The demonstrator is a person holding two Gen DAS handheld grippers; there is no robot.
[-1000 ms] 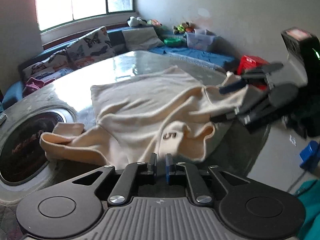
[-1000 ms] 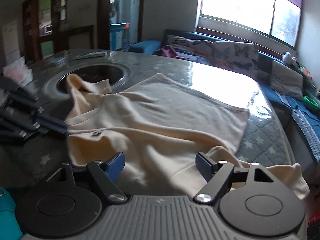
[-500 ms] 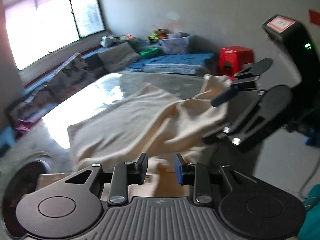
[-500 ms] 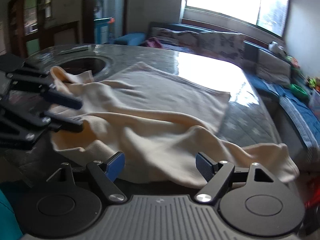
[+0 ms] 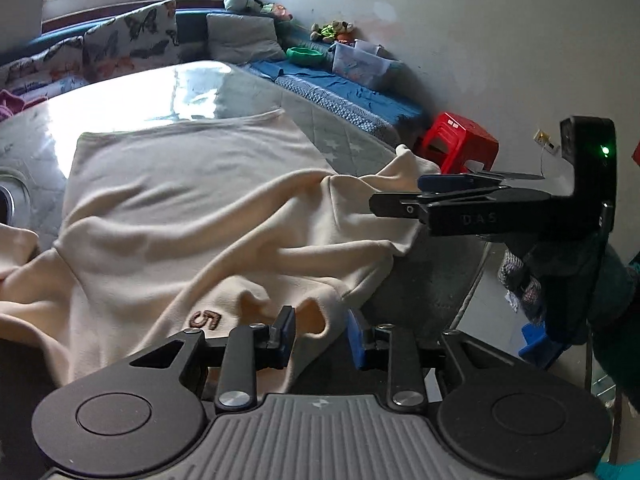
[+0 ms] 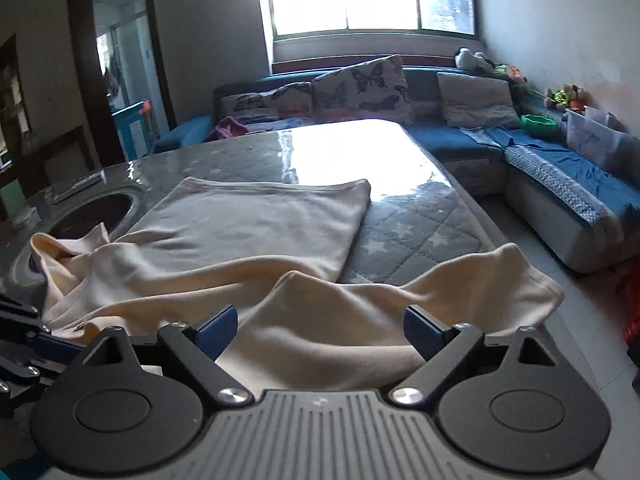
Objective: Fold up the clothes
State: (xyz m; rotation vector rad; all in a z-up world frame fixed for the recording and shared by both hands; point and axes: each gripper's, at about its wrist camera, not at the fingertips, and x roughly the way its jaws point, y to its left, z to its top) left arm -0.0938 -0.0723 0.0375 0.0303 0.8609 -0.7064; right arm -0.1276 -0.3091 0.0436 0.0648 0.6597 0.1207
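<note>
A cream sweatshirt (image 5: 192, 208) lies rumpled on the quilted table (image 5: 352, 140), a brown "5" (image 5: 205, 319) near its front edge. My left gripper (image 5: 320, 338) is open, its jaws on either side of a fold at the garment's near edge. My right gripper (image 6: 320, 328) is open wide over the near hem of the sweatshirt (image 6: 256, 224). A sleeve (image 6: 516, 280) hangs past the table's right edge. The right gripper also shows in the left wrist view (image 5: 424, 196), beside the sleeve end.
A round dark inset (image 6: 96, 212) sits in the table at the left. A blue sofa (image 6: 560, 168) with cushions runs along the far and right sides. A red stool (image 5: 460, 144) and a clear bin (image 5: 360, 64) stand by the wall.
My left gripper has opened from shut and now straddles the garment's front fold. The right gripper stays open and has swung toward the sleeve side.
</note>
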